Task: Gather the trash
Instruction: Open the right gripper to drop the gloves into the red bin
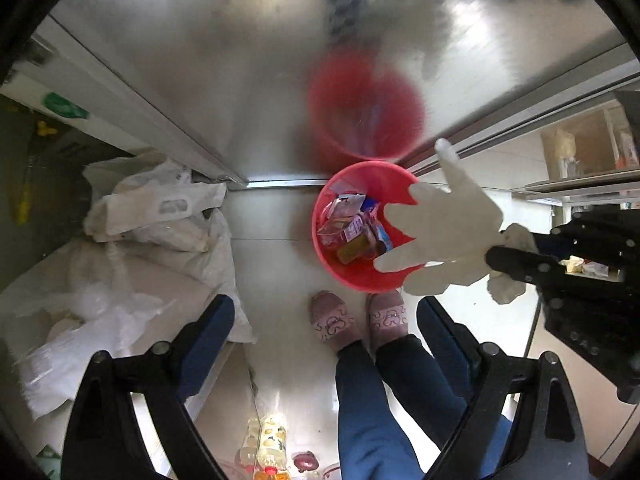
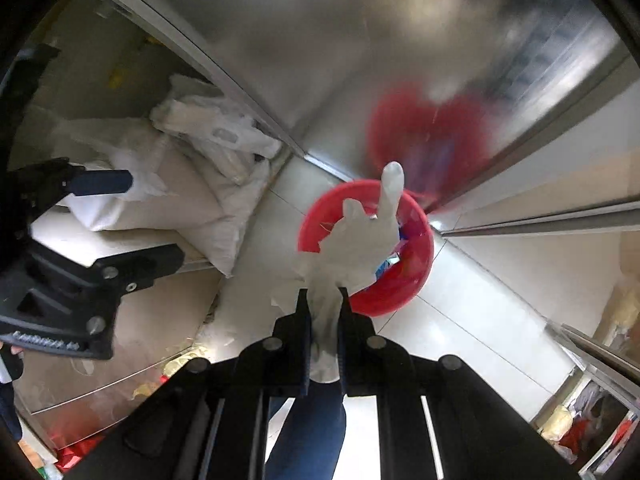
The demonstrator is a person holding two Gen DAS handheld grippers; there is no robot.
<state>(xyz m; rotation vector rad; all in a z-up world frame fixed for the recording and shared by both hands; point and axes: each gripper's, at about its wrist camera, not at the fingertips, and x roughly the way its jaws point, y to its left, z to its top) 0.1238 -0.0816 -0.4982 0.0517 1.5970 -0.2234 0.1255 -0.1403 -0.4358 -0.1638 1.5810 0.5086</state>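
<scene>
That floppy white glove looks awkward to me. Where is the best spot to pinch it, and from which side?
At the cuff, from above. The right gripper already has its jaws shut on the white glove there, where the bunched cuff is narrow enough to pinch, so the limp fingers dangle over the red bin.

A brushed stainless-steel panel (image 1: 224, 80) fills the far side, mirroring blurred colour; at the left, crumpled white plastic bags (image 1: 160, 208) lie heaped on a pale sack (image 2: 168, 208); near, a person's pink patterned slippers (image 1: 332, 320) and blue trouser legs (image 1: 368, 412) stand on the glossy pale tiled floor (image 1: 276, 264); a yellow-printed clear bottle (image 1: 270, 446) lies nearer still.
</scene>
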